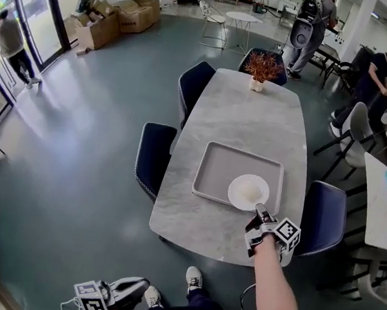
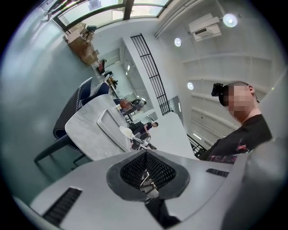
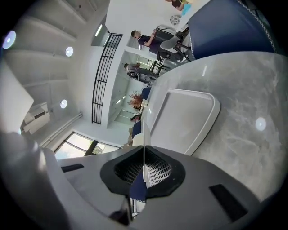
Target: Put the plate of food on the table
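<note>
The right gripper (image 1: 262,211) is clamped on the near rim of the plate (image 1: 248,191) – it lies straight ahead over the tray's (image 1: 211,150) near right corner, bare table (image 1: 200,217) just nearer – while the left gripper (image 1: 129,289), jaws together and empty, hangs well away.

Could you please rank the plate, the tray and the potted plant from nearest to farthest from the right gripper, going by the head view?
1. Plate: its near rim is clamped in the right gripper.
2. Tray: just beyond, beneath the plate, on the near half of the table.
3. Potted plant: at the table's far end.
</note>
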Demonstrator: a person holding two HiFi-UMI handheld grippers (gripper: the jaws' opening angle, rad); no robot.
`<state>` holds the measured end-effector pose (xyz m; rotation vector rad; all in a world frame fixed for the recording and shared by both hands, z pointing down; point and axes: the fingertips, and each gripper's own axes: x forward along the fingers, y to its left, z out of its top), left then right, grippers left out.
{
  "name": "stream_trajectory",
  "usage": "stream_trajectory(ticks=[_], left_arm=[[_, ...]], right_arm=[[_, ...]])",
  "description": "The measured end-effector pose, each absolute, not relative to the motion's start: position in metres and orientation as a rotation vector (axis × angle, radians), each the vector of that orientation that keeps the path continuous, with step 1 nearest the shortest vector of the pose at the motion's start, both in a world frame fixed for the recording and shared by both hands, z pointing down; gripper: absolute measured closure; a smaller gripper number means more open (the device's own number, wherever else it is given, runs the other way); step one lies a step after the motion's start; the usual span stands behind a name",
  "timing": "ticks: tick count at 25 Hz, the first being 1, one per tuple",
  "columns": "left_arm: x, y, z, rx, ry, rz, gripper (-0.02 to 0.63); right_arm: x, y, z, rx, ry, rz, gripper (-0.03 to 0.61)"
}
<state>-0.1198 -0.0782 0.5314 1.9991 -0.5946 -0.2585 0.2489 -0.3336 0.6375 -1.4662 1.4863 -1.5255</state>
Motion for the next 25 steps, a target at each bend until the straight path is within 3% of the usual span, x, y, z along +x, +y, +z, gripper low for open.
stream_trajectory(ticks=[25], left_arm=[[-0.09,-0.097,0.541,1.882,-0.768,-0.344,0.607]], right_arm=[[0.258,-0.426,0.707,-1.467,1.444,-1.696,0.561]])
